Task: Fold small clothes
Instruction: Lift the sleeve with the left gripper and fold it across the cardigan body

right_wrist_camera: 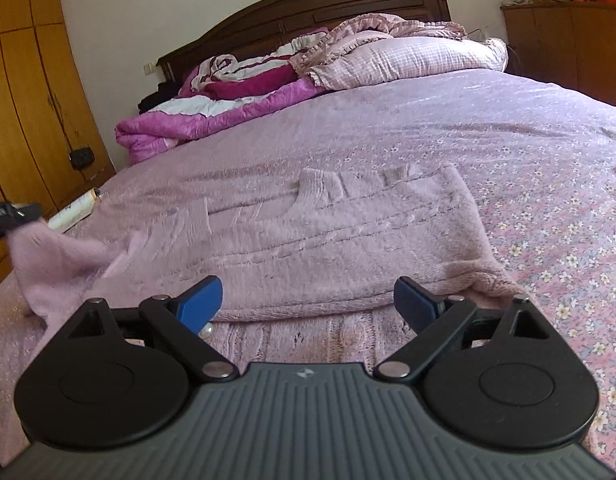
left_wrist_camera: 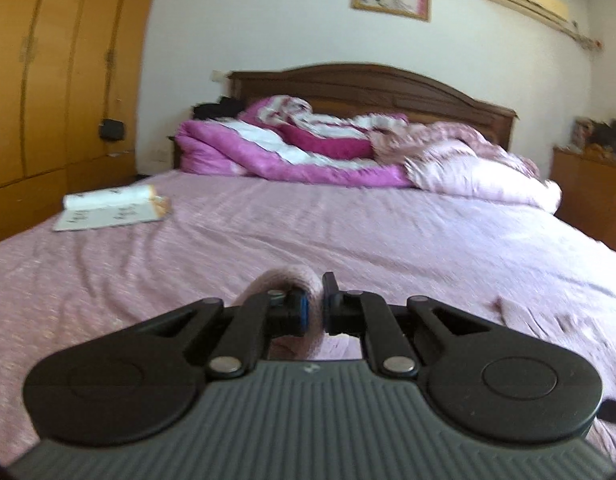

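So the pink fuzzy sweater [right_wrist_camera: 339,240] is spread across the near half of the bed [right_wrist_camera: 507,128], neckline toward the far side, hem nearest the right wrist camera. It's almost the same colour as the bedspread, so the edges are hard to pick out in places.

The left gripper [left_wrist_camera: 315,308] has its jaws clamped tight on a bunched bit of the sweater's knit, with a little loop of pink fabric poking up between the pads. In the right wrist view you can see that same gripper [right_wrist_camera: 12,216] at the far left edge, with the sweater's left side (looks like a sleeve, but I can't say for sure) lifted off the bed and hanging from it.

The right gripper [right_wrist_camera: 308,304] is spread wide, nothing in it, hovering just over the near hem.

My read: this is the first side fold, with 1 edge picked up and ready to go across the body. The next move probably means carrying that lifted part rightward over the chest and laying it flat before letting go. The right gripper could pin or grab the hem so the whole thing doesn't drag along.

There's also a folded white cloth [left_wrist_camera: 112,208] lying off on the far left of the bed, plus a pile of pink quilts [left_wrist_camera: 292,148] by the headboard [left_wrist_camera: 371,80], well away from the work.
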A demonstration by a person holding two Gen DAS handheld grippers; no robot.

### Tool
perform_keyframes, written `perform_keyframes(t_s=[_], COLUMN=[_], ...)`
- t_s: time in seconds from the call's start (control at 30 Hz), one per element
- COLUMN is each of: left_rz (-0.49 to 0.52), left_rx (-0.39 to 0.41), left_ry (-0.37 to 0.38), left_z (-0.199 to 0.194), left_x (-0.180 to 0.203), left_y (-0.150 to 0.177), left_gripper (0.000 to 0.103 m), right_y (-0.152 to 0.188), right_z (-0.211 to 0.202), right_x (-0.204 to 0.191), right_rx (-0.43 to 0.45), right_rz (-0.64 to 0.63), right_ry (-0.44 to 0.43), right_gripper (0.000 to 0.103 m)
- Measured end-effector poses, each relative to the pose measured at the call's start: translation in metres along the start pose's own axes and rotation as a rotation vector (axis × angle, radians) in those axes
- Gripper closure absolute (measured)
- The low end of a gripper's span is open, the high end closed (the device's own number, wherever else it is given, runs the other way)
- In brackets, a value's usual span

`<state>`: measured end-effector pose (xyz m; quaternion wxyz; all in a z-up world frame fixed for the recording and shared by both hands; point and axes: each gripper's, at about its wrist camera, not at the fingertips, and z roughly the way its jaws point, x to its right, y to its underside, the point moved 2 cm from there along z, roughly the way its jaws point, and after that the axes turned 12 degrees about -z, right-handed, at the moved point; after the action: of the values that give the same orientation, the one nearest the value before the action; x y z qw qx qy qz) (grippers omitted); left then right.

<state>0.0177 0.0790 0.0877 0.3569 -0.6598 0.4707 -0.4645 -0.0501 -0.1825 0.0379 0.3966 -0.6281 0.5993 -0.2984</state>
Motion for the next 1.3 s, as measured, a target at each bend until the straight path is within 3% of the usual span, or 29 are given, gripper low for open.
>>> perform_keyframes(t_s=[0.27,0.47,0.57,0.63,0.7,0.83,1.03,1.3], left_rz=[0.104,0.097,0.097,0.09,0.08,0.074,-0.017,-0.134], left_rx=[-0.147,-0.232,-0.249,-0.269,-0.283,-0.304,-0.344,-0.351], left_ry=[0.024,0.001,0.027,0.059,0.083,0.093,0.096,0.02], left_z=[0.026,0.04,0.037,0.035,0.031,0.022,0.008,-0.001], left_x=[0.03,0.03,0.032,0.036,0.038,0.041,0.022,-0.017], left_y=[0.052,0.075,0.077,0.077,0.077,0.077,0.065,0.037], left_gripper=[0.093,0.09,0.066,0.041,0.034,0.034,0.034,0.034], right_y=[0.011,0.019,0.021,0.022,0.023,0.023,0.023,0.024], right_z=[-0.005,-0.005,-0.004,-0.003,-0.003,-0.002,-0.002,0.001], right_x=[0.012,0.016,0.015,0.014,0.012,0.01,0.011,0.01], right_rx=[-0.005,-0.016,-0.02,-0.023,-0.025,-0.026,-0.024,-0.032], right_rz=[0.054,0.086,0.085,0.088,0.089,0.086,0.091,0.095], right_ry=[0.0,-0.003,-0.009,-0.014,-0.018,-0.022,-0.026,-0.027], right_gripper=[0.006,0.006,0.006,0.006,0.006,0.006,0.006,0.006])
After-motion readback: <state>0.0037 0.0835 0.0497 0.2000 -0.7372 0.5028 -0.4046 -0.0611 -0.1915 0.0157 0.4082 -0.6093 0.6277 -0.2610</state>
